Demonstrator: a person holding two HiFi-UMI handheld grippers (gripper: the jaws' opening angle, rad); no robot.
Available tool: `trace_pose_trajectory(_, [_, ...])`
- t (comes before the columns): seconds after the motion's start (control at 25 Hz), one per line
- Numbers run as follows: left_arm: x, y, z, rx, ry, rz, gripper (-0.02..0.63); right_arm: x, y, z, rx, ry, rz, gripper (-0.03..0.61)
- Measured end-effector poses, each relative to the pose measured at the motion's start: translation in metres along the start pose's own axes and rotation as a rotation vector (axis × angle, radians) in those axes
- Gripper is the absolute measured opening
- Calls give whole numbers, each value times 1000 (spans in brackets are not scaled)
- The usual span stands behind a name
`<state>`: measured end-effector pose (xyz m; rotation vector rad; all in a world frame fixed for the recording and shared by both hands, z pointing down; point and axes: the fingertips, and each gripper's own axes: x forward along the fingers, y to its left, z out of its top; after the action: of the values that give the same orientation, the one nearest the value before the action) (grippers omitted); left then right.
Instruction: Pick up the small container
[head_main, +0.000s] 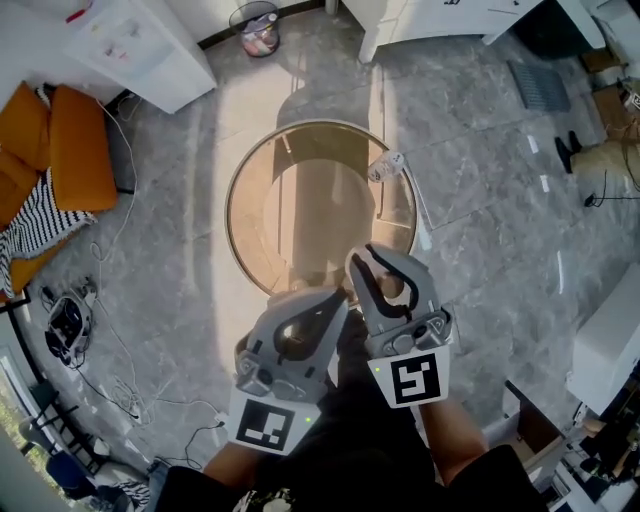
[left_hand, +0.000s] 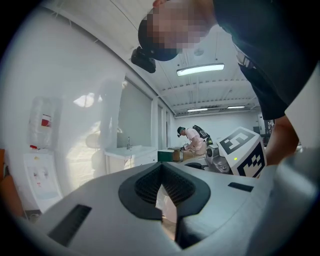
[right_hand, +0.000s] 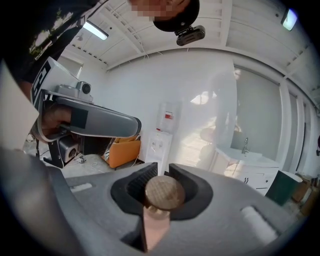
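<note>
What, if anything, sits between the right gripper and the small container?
Nothing visible. The small container is already clamped between the jaws of the right gripper, its round lid facing the camera. The left gripper is beside it, not touching it.

I see left gripper (head_main: 340, 298): fingers together, empty | right gripper (head_main: 372, 258): fingers clamp small container (right_hand: 164, 192) | both side by side

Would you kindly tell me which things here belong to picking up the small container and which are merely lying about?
In the job: small container, gripped by the right claw.
Lying about: round table, wastebasket, orange cushions, water dispenser; the left claw is idle, shut on nothing.
</note>
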<state>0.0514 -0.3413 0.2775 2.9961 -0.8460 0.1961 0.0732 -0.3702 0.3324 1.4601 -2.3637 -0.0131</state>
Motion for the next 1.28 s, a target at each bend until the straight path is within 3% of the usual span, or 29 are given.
trace_pose_trajectory(0.44, [-27, 10, 67, 84, -37, 36, 14, -30, 2, 60, -42, -10, 34, 66])
trace_pose_trajectory(0.8, [-47, -1, 103, 89, -56, 31, 14, -53, 9, 95, -42, -11, 68, 66])
trace_pose_trajectory(1.28, [-67, -7, 146, 185, -80, 69, 14, -84, 13, 132, -88, -58, 122, 66])
